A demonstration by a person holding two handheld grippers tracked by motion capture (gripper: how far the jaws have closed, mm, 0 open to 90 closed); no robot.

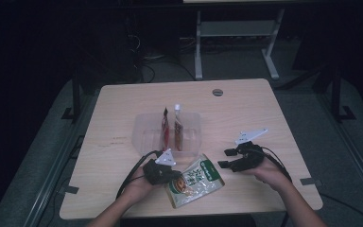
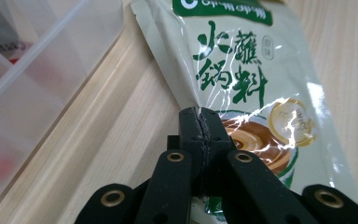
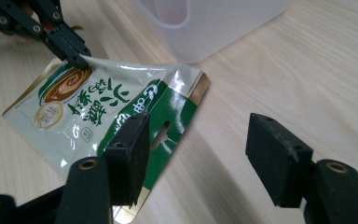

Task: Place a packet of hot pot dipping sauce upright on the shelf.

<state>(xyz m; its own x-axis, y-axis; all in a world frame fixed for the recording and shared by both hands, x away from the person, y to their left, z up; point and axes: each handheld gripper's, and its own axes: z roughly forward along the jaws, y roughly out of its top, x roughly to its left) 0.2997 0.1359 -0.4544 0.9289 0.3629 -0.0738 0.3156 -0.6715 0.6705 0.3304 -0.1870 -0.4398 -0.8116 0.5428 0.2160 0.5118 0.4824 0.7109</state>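
Note:
A pale green sauce pouch (image 1: 194,180) (image 2: 242,70) (image 3: 98,107) with green Chinese print lies on the wooden table near its front edge. My left gripper (image 1: 170,175) (image 2: 199,122) is shut on the pouch's left side edge, pinching the foil into a ridge. That same gripper (image 3: 81,58) appears at the top left of the right gripper view, clamped on the pouch. My right gripper (image 1: 224,158) (image 3: 200,154) stands open just right of the pouch's green top end, with nothing between its jaws.
A clear plastic bin (image 1: 144,135) (image 2: 37,60) (image 3: 214,28) sits just behind the pouch, holding two upright sachets (image 1: 171,128). A round grommet (image 1: 218,92) marks the table's far side. Bare wood (image 1: 274,189) lies right of my right hand.

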